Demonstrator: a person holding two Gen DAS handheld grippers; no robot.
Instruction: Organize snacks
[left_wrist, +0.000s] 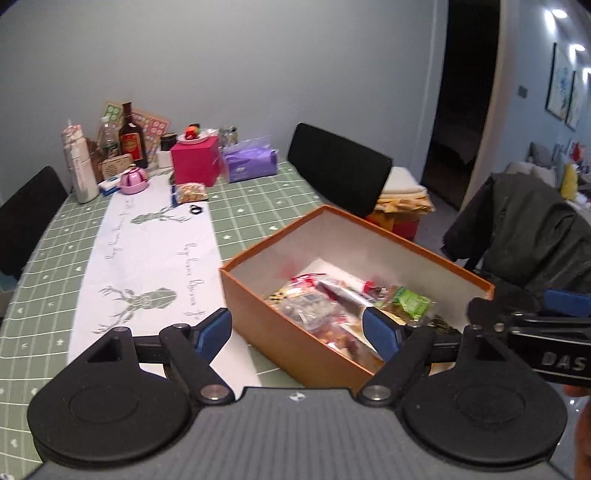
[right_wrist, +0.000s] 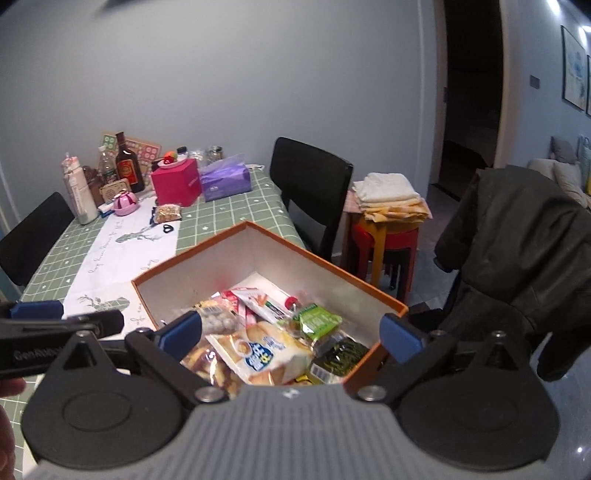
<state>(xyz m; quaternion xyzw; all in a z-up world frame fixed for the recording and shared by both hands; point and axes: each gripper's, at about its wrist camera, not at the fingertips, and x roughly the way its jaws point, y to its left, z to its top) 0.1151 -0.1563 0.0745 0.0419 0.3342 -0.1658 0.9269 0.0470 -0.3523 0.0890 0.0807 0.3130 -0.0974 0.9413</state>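
An orange box (left_wrist: 280, 332) with white inner walls stands at the near right of the green checked table (left_wrist: 258, 199). It holds several snack packets: a bread bag (right_wrist: 258, 354), a green packet (right_wrist: 317, 321) and a dark seaweed pack (right_wrist: 340, 354). My left gripper (left_wrist: 297, 326) is open, straddling the box's near left wall, with nothing between its pads. My right gripper (right_wrist: 291, 330) is open wide above the packets and touches none. One more snack bag (left_wrist: 190, 192) lies loose on the white table runner, far from both grippers.
Bottles (left_wrist: 131, 136), a red box (left_wrist: 195, 162) and a purple tissue pack (left_wrist: 251, 162) crowd the table's far end. A black chair (left_wrist: 340, 166) stands beyond the orange box. A dark jacket (right_wrist: 517, 251) hangs over a chair at right, near a red stool (right_wrist: 384, 236) with folded cloths.
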